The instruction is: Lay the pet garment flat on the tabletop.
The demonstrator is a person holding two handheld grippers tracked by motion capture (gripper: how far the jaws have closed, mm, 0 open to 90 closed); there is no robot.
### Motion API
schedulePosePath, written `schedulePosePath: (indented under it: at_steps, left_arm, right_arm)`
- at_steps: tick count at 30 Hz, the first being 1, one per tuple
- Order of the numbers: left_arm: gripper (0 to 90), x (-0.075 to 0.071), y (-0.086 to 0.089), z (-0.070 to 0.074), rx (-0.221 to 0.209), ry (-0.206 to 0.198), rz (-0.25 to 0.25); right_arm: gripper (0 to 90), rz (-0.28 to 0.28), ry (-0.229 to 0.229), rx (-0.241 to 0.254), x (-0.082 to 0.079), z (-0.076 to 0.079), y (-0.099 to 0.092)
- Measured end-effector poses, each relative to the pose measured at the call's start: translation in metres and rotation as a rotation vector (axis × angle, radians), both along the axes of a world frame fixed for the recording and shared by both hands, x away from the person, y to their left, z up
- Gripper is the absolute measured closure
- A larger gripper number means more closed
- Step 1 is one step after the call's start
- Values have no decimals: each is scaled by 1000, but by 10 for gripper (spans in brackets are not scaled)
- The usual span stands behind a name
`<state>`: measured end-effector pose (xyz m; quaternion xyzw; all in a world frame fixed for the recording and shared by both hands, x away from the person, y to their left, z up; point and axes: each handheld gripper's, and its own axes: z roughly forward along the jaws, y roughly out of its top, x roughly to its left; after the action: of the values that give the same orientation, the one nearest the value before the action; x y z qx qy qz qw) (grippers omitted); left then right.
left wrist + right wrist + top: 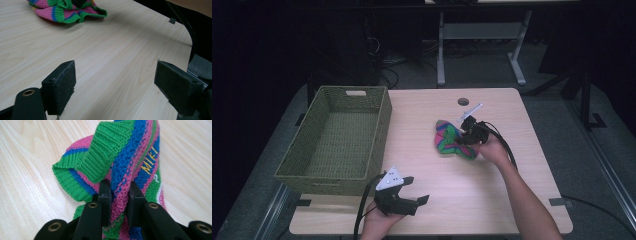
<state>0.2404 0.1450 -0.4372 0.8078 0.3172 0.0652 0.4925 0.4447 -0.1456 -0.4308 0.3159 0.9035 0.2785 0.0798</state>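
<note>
Right gripper (117,192): jaws drawn nearly together with a fold of the striped knitted sock (130,152) pinched between the pads. The knit is visibly bunched in the narrow gap, its green ribbed cuff standing up just beyond the jaw tips and yellow stitched lettering lying to the far right of them. In the high view the right gripper (463,140) sits at the near-right end of the sock (447,140), which otherwise rests flat on the worktop (492,190).

Left gripper (116,82): jaws spread wide, nothing between the pads, bare wood beneath them. The sock (67,11) lies well ahead of these jaws. In the high view the left gripper (412,200) rests low at the near edge of the worktop, well apart from the sock.

Step in hand, as judged: the grasp on the sock is made and the lift has not begun, since most of the fabric lies on the worktop.

Next move, as judged: raise the sock clear and carry it away from the right jaws toward the woven basket (337,135), which stands open at the far-left side, beyond the left jaws. The grip takes only one fold, so the loose remainder may drag or slip during the lift
</note>
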Motion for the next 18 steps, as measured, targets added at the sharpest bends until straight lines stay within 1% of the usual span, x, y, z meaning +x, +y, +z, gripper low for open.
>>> schedulePosePath:
  at_steps: [3, 6, 7, 11, 13, 16, 17, 18]
  left_arm:
    - [170, 0, 0, 0, -1, 2, 0]
    - [170, 0, 0, 0, 0, 1, -2]
    - [170, 0, 0, 0, 0, 2, 0]
    - [170, 0, 0, 0, -2, 0, -1]
    - [170, 0, 0, 0, 1, -1, -2]
    - [170, 0, 0, 0, 1, -1, 0]
    - [170, -1, 0, 0, -3, 3, 3]
    - [170, 0, 0, 0, 0, -2, 1]
  right_arm:
    - [764, -5, -6, 13, 0, 5, -2]
    - [765, -3, -11, 11, 0, 8, -3]
    - [766, -4, -15, 16, 0, 11, -4]
    - [766, -2, -20, 23, -1, 15, -6]
    - [767, 4, -29, 23, -3, 20, -7]
    - [767, 6, -31, 37, -3, 24, -9]
    - [767, 4, -38, 40, -4, 27, -11]
    - [767, 2, -41, 42, -5, 28, -11]
